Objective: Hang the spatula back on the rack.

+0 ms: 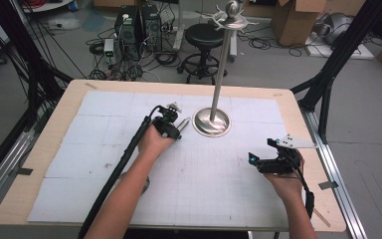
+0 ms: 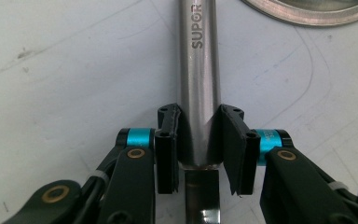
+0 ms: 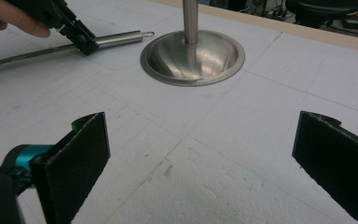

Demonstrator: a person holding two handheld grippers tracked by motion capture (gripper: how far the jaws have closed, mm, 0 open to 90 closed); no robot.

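Black rubber pads of my left gripper close on the steel handle of a utensil, seen down the left gripper view; the pads pinch the round tube low on its length, just above where it narrows to a flat dark shank; the handle lies flat on the white mat, stamped SUPOR, its far end pointing at the stand base. From the right gripper view, my own right jaws stand wide apart with nothing between them, hovering over bare mat; beyond them the handle ends in a small wire hanging loop just beside the base, apart from it by a narrow gap.

Risks, as I judge them: the tube is polished and round, the pads narrow, so it could roll or slide in my grip once lifted; the grip sits far from the loop end, so that end may droop; a swing could knock the loop against the base rim or the pole.

Materials: brushed stainless handle, smooth, cylindrical; the base a shallow mirror-bright dish with a raised lip; the pole slim, topped by curved hooks; the mat a matte, faintly gridded foam sheet, scuffed and pencil-marked, over a pale wooden table. The utensil's working end is hidden under my left hand.
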